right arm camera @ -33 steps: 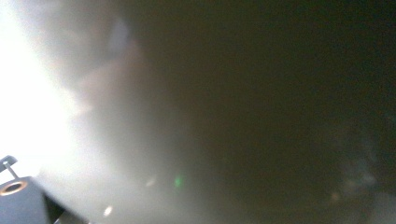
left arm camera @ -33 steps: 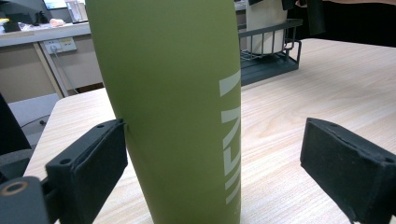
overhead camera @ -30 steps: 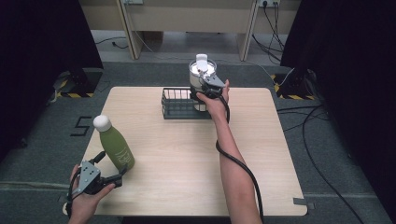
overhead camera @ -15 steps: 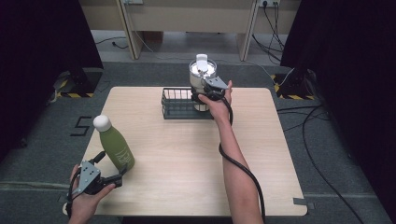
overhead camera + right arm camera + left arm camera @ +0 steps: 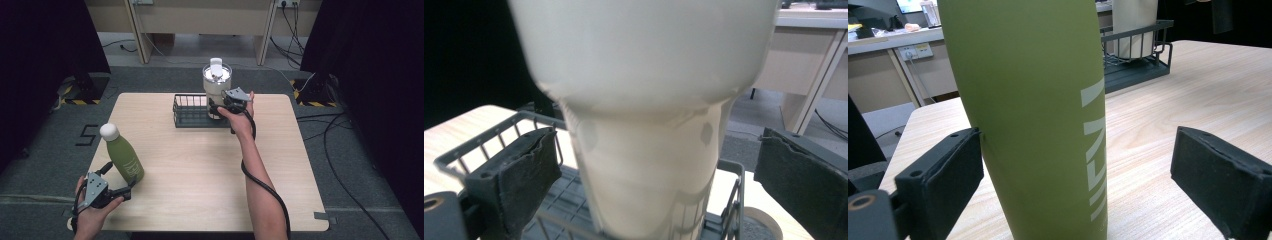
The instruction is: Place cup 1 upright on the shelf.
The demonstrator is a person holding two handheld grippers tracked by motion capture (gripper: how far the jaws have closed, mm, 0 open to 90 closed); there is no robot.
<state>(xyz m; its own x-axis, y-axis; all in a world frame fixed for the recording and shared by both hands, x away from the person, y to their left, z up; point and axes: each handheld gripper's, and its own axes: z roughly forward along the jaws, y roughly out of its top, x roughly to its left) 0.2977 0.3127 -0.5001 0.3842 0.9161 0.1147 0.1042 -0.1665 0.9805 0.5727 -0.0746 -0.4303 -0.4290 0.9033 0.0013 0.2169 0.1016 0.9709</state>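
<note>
Dark wire basket (image 5: 189, 116) holds a cream tapered tumbler (image 5: 216, 89) between the open right gripper (image 5: 222, 105); open left gripper (image 5: 120, 187) flanks a matte green bottle (image 5: 123, 154), one jaw touching.

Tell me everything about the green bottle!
The green bottle is tall and smooth, matte olive green, with a rounded white cap and pale lettering running up its side. It stands upright on the wooden table, near the front left corner. The left gripper is open around its lower part: one black pad sits right against the bottle, the other is well clear.
</note>
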